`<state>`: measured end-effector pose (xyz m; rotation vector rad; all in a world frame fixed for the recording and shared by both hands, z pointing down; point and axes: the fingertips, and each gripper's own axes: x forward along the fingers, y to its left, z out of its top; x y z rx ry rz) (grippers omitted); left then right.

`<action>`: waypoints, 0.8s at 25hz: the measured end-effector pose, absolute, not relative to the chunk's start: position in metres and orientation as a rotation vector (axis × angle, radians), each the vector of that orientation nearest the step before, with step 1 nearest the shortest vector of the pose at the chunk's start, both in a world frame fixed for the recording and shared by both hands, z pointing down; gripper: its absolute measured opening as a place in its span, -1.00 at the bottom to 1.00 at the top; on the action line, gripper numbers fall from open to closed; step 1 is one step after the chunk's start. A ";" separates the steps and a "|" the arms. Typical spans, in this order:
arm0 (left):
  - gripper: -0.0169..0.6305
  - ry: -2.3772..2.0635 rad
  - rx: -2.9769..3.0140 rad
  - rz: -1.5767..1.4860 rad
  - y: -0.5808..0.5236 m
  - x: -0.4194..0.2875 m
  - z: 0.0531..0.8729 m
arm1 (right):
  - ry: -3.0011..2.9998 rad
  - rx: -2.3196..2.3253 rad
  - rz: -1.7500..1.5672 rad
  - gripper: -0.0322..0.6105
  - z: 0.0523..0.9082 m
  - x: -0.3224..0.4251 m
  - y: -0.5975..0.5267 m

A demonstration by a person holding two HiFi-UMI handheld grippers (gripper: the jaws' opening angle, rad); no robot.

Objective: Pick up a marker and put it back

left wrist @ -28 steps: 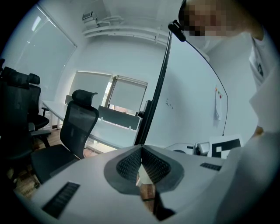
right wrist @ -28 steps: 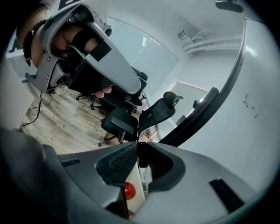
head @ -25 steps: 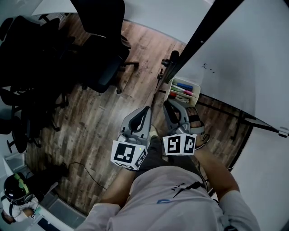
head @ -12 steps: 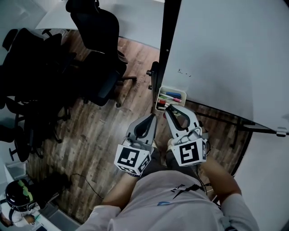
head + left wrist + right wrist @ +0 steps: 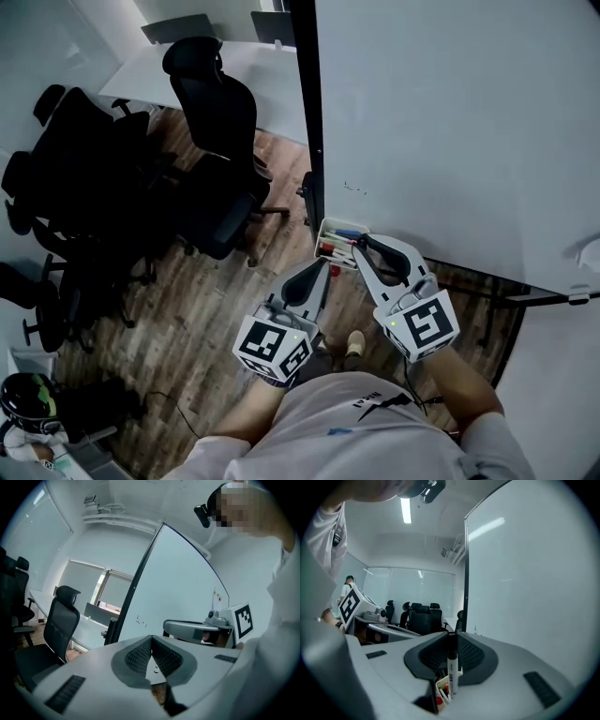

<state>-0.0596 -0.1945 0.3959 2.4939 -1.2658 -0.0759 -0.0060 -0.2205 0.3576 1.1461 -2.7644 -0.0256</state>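
Observation:
My right gripper [image 5: 452,638] is shut on a marker [image 5: 452,667] with a white barrel and a black cap; the marker stands upright between the pads. Just under it sits the white marker tray [image 5: 440,685], with red-tipped markers inside. In the head view my right gripper [image 5: 362,243] has its tips over the right part of that tray [image 5: 327,228], which hangs at the whiteboard's lower left corner. My left gripper [image 5: 322,269] hovers just below the tray. Its jaws [image 5: 151,639] are shut with nothing between them.
The large whiteboard [image 5: 450,122] on its dark stand fills the right side. Black office chairs [image 5: 211,141] and a white table [image 5: 230,66] stand to the left and behind, on a wooden floor [image 5: 187,300]. A foot [image 5: 354,345] shows below the grippers.
Both grippers have risen toward the whiteboard's corner. The right gripper's tips went from below the tray to over it. The left gripper followed and stays below the tray.

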 end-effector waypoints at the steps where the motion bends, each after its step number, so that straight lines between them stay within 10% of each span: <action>1: -0.91 -1.268 2.500 -0.080 -0.193 -0.058 0.390 | -2.777 1.147 -0.024 -0.69 0.352 -0.004 -0.219; 20: -0.91 -1.304 2.603 -0.185 -0.182 -0.041 0.311 | -2.929 1.109 0.014 -0.69 0.285 0.008 -0.200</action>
